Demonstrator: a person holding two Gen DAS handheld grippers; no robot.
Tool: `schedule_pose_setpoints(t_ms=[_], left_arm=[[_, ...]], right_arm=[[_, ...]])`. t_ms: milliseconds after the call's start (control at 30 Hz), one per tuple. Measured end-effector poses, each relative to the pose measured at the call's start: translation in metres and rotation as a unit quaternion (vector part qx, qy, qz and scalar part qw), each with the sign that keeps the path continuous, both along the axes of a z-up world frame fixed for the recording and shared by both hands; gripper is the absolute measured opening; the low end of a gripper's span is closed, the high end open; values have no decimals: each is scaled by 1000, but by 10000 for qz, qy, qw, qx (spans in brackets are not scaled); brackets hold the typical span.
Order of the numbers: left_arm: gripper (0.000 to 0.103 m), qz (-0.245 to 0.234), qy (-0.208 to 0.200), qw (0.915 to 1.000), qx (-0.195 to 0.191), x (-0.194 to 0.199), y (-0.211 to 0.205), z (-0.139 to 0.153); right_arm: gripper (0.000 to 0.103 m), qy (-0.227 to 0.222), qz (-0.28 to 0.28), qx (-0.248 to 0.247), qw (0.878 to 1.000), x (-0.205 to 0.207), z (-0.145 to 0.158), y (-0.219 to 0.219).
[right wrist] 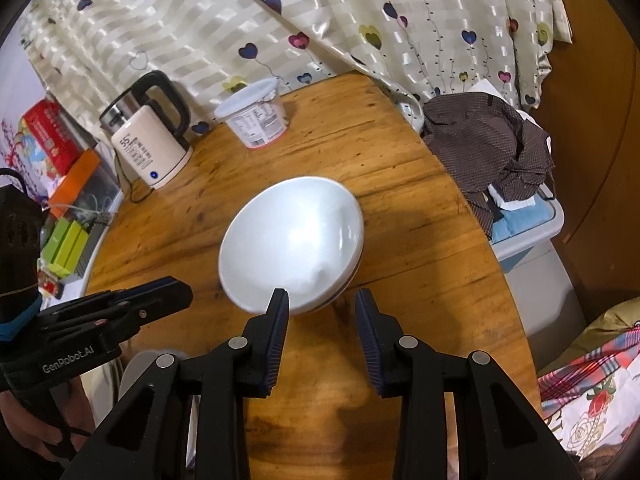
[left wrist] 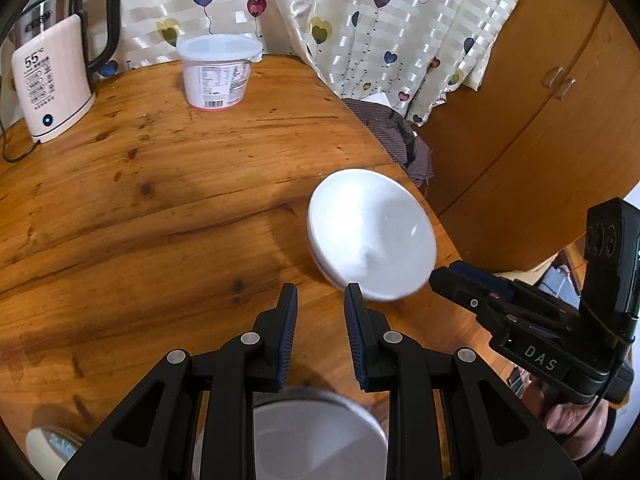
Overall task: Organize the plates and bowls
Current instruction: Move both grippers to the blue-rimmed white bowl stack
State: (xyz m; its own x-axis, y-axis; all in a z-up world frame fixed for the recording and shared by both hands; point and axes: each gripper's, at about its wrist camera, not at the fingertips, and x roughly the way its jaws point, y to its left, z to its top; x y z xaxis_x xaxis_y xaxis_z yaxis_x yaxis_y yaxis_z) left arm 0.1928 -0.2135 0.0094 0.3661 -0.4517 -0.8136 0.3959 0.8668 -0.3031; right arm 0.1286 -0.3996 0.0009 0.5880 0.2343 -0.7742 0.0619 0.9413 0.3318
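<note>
Two white bowls [left wrist: 372, 236] sit nested, the stack tilted, near the right edge of the round wooden table [left wrist: 160, 200]. The left wrist view has my left gripper [left wrist: 320, 292] open and empty, its tips just short of the stack's near left rim. A grey metal dish [left wrist: 316, 428] lies below its fingers. My right gripper [left wrist: 452, 276] reaches in from the right, close to the stack's rim. In the right wrist view the bowls [right wrist: 292, 236] lie just beyond my right gripper [right wrist: 322, 300], which is open with nothing clamped. My left gripper [right wrist: 176, 290] shows at the left.
A cream electric kettle [left wrist: 52, 76] and a white lidded tub [left wrist: 218, 72] stand at the table's far side against a heart-print curtain [left wrist: 360, 20]. A brown cloth heap [right wrist: 488, 148] lies past the right table edge, on a storage box. A wooden cabinet [left wrist: 540, 120] stands beyond.
</note>
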Motion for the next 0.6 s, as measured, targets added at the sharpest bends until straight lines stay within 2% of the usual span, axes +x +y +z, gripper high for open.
schedule_pose_setpoints(t_ms=[600], left_arm=[[25,-117,265,9995,-90,32,-21,-22]], right_arm=[[26,182,-58,104,9998,31,-20,-11]])
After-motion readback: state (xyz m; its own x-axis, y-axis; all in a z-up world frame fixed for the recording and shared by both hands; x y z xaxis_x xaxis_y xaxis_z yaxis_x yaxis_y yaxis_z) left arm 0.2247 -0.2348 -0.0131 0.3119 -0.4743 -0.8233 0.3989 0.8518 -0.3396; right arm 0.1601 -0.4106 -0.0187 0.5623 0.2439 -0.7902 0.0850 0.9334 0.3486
